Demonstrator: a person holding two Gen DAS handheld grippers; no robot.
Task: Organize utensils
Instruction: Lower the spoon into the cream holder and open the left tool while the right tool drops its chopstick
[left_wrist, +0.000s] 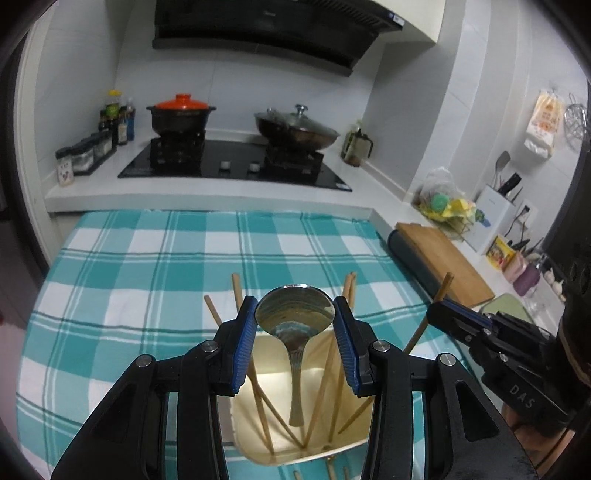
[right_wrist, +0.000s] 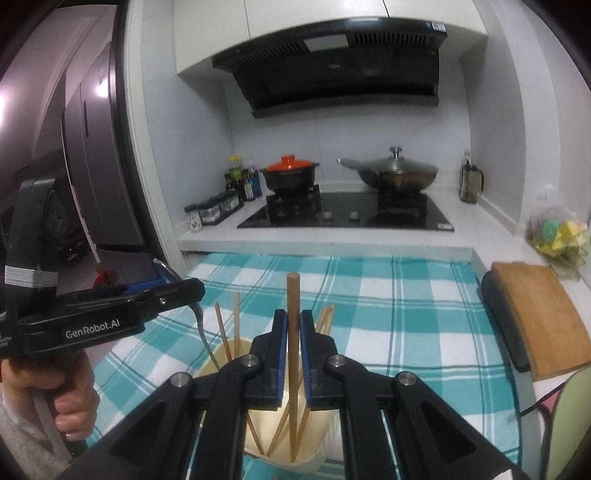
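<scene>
A cream utensil holder stands on the teal checked cloth and holds several wooden chopsticks. My left gripper is shut on the bowl of a steel spoon, whose handle hangs down into the holder. My right gripper is shut on one upright wooden chopstick, whose lower end is inside the holder. The right gripper also shows at the right of the left wrist view. The left gripper shows at the left of the right wrist view.
A wooden cutting board on a dark mat lies right of the cloth. Behind it is a stove with an orange-lidded pot and a lidded wok. Spice jars stand far left, a knife block far right.
</scene>
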